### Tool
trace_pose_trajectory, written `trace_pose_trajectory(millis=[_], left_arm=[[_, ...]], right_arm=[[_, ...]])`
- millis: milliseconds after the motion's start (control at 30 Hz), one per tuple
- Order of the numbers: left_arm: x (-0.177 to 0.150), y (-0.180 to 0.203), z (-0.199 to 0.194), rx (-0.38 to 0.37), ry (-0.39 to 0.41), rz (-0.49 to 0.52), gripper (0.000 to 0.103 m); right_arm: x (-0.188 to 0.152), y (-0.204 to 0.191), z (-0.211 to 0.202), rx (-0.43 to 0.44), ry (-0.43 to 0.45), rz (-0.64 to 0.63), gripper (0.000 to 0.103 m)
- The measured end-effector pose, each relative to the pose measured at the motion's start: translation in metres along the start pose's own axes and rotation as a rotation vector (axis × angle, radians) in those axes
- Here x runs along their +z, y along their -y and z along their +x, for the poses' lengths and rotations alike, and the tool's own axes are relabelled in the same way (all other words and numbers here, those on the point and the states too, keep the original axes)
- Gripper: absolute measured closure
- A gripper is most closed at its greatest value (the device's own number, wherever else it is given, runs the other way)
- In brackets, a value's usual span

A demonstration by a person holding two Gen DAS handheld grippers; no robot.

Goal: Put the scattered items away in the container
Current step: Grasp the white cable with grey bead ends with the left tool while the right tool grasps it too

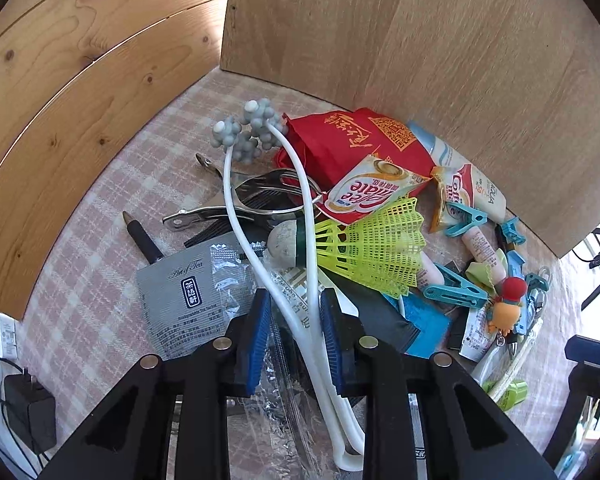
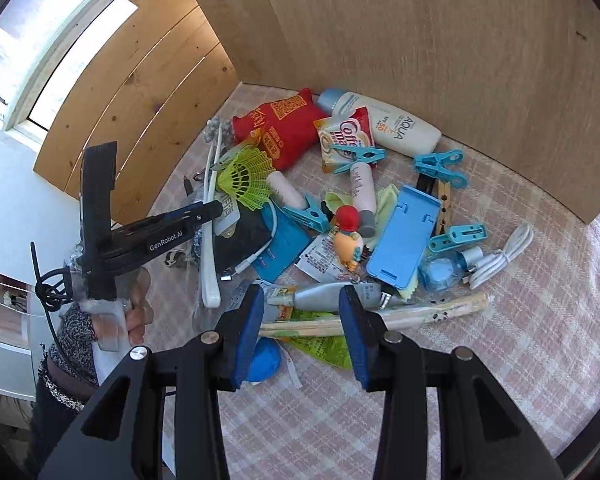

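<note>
The left gripper (image 1: 294, 320), jaws narrow around the white massager (image 1: 300, 280) beside the yellow shuttlecock (image 1: 368, 248), should pinch its light, springy stems.

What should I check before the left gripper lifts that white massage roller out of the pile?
1. White massage roller arms between the left gripper pads: ok.
2. Pads pressing on the arms: not ok; gaps show on both sides.
3. Roller free to lift: not ok; it lies across the metal clip and passes beside the green shuttlecock.
4. Right gripper out of the way: ok; it sits open over the chopstick packet, apart from the roller.
5. Container within reach: cannot tell; none shows in either view.
</note>
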State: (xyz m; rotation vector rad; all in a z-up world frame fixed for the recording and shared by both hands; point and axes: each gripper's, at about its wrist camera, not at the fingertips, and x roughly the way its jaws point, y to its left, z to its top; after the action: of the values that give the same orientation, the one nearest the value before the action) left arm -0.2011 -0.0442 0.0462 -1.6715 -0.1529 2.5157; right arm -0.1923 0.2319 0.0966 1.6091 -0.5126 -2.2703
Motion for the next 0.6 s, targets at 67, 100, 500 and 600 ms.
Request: trace_pose_trajectory(millis=[67, 100, 500, 600], left_arm=[[-0.008, 0.002, -0.003, -0.013, 0.004, 0.009, 0.080], [-0.012, 0.002, -0.005, -0.018, 0.003, 0.012, 0.080], [-0.047, 0.000, -0.032, -0.118, 0.034, -0.013, 0.083], [-0.053, 0.002, -0.039, -0.125, 0.044, -0.005, 0.083]], right_arm=[[0.010, -0.015, 0.009, 0.029, -0.005, -0.012, 0.064], [0.015, -0.022, 0.014, 0.042, -0.010, -0.020, 0.064], [0.042, -0.079, 0.104, 0.054, -0.127, -0.025, 0.064], [0.043, -0.075, 0.114, 0.070, -0.135, 0.019, 0.070]])
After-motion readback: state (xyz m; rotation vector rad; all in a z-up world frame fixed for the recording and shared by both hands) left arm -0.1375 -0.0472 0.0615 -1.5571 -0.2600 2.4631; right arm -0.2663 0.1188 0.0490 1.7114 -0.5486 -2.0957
